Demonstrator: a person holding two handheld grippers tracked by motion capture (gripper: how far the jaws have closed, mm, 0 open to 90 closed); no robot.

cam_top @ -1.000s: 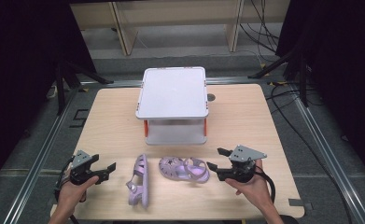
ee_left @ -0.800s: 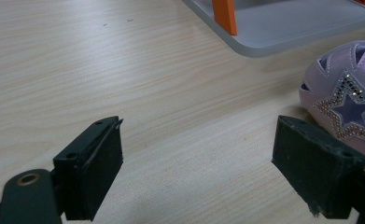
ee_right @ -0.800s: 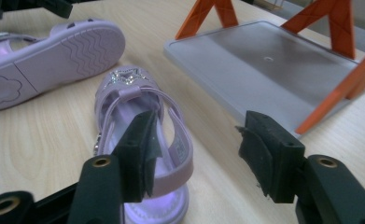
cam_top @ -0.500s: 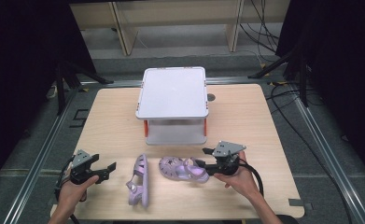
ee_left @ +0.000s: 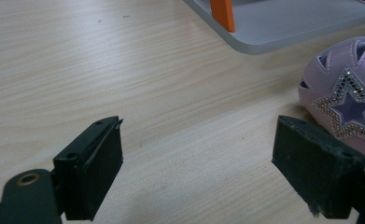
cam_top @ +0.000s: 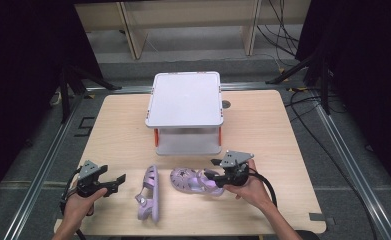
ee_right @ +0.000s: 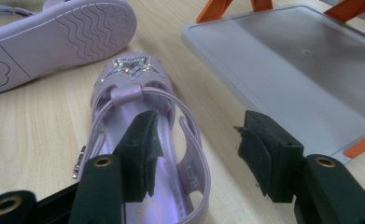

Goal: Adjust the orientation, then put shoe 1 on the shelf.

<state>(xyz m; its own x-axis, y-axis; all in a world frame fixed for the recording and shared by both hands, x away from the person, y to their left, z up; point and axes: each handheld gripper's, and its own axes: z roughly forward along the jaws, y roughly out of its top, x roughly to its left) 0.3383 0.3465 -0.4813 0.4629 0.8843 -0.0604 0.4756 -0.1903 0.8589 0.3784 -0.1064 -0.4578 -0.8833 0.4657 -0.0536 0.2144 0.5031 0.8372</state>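
One R claw (cam_top: 209, 170) jaw inside upright sandal (cam_top: 195, 181), wrist level.

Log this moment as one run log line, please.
right tongs: closing, straddling side of upright purple star sandal, no grip | left tongs: open, idle | second purple sandal: on its side

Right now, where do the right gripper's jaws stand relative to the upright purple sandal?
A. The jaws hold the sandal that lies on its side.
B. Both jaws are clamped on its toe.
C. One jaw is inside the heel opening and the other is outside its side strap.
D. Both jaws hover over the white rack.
C: in the right gripper view, one jaw of the right gripper sits over the insole of the upright purple sandal, the other outside the side strap, not yet pressing it.
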